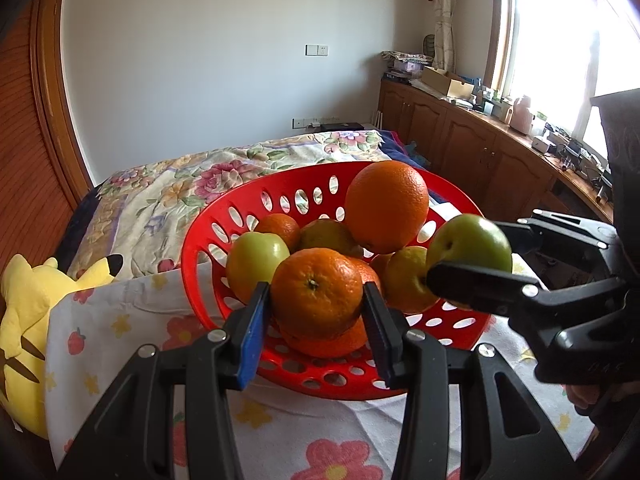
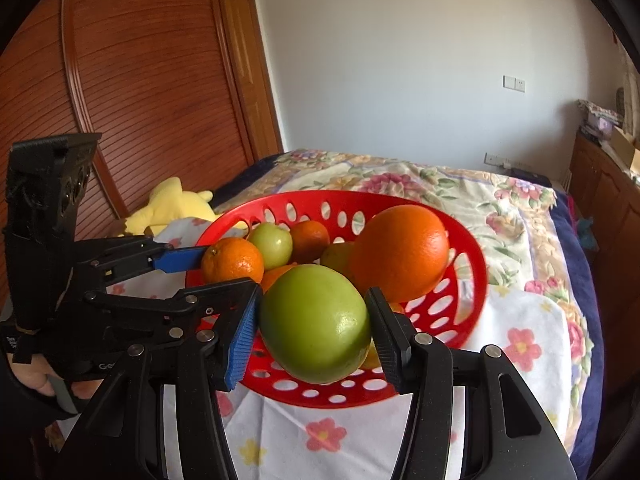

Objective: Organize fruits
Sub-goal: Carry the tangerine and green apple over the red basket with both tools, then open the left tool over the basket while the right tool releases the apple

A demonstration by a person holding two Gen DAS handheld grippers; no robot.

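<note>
1. Bedroom setting: a bed (image 1: 224, 168) with a floral quilt stands behind a desk draped in a white flowered cloth (image 1: 304, 432), with a louvred wooden wardrobe (image 2: 132, 80) at one side and a window above cluttered wooden cabinets (image 1: 472, 140) at the other. A yellow plush toy (image 1: 28, 312) lies at the cloth's edge.

2. On the cloth sits a red perforated basket (image 1: 200, 248), already well filled: a large orange (image 1: 386, 206) on top, a green apple (image 1: 256, 260) at the left side, and several smaller citrus fruits under and between them.

3. The left claw (image 1: 318, 312) is closed narrowly on a tangerine (image 1: 316, 292), its pads pressed to both sides; the fruit is above the basket's near rim, over another orange one below.

4. The right claw (image 2: 314, 328) grips a second green apple (image 2: 316, 322) the same way, held over the near-right part of the basket, just beside the large orange.

5. Progress, as I judge it: most of the gathering looks done, since no loose fruit shows on the cloth. What seems left is to set down and release these two pieces, unless they are being lifted out for sorting; the pictures cannot settle which.

6. Writing: only a partial "Ge" mark shows on the left tool's body in the right wrist view; nothing else is legible, and the fruit bears no stickers.
</note>
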